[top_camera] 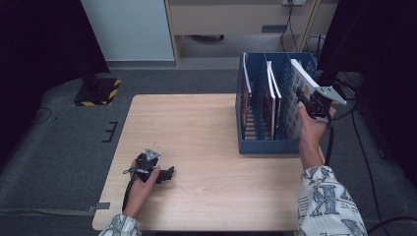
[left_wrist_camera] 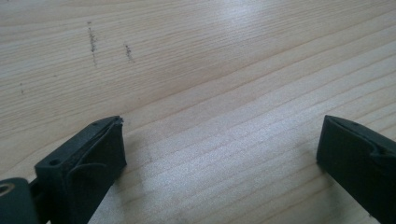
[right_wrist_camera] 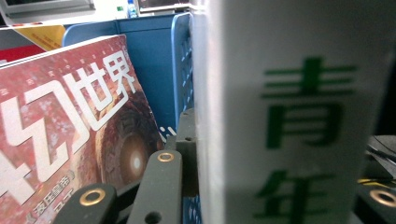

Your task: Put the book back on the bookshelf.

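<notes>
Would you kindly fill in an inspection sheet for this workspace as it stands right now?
Surface: light wooden table, a few small dark marks on the grain in the left gripper view.
Job's things: blue file rack at the table's right edge; white book with green lettering, tilted in its rightmost slot; red-covered magazine in the next slot.
Clutter: nothing seen.
Grippers: left gripper open and empty, low over the table; right gripper clamped on the white book's edge.
Cables: one trails from each gripper; more lie on the floor at right.
Surroundings: grey carpet, a yellow-and-black striped stand base, pale cabinets behind.
</notes>
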A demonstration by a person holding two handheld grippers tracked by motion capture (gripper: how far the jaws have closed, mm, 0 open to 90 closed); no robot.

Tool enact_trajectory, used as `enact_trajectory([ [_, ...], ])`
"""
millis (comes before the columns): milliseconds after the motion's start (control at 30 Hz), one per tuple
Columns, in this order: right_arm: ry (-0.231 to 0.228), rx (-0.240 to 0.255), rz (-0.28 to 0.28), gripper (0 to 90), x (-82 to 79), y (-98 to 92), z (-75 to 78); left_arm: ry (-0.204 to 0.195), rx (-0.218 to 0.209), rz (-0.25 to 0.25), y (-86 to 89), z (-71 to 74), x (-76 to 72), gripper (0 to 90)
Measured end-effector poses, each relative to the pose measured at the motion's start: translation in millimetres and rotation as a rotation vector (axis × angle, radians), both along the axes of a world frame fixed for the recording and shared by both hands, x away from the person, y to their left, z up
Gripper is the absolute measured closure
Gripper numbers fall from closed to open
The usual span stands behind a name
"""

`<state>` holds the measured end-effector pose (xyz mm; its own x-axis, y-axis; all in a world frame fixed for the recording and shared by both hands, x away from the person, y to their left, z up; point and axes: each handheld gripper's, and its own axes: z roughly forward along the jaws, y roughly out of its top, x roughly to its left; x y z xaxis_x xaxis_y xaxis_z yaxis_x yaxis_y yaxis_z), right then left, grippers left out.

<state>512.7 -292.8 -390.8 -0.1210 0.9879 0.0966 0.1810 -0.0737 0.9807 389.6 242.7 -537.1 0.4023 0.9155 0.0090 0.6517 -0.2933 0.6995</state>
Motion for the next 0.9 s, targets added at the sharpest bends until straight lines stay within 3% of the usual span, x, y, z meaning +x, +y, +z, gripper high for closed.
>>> enact_trajectory([
  [300,0.003,0.008,0.011,73.0,-3.4,-2.2,-1.9,0.000,0.000,-0.001,-0.1,0.0,0.1,0.1],
  [667,-0.007,-0.001,0.038,72.6,-7.5,-1.1,6.7,0.001,0.000,-0.003,-0.2,0.0,0.0,0.2],
  [900,-0.007,-0.019,0.025,73.5,-5.8,-2.4,10.2,0.001,0.001,-0.003,-0.3,0.1,-0.5,0.1],
])
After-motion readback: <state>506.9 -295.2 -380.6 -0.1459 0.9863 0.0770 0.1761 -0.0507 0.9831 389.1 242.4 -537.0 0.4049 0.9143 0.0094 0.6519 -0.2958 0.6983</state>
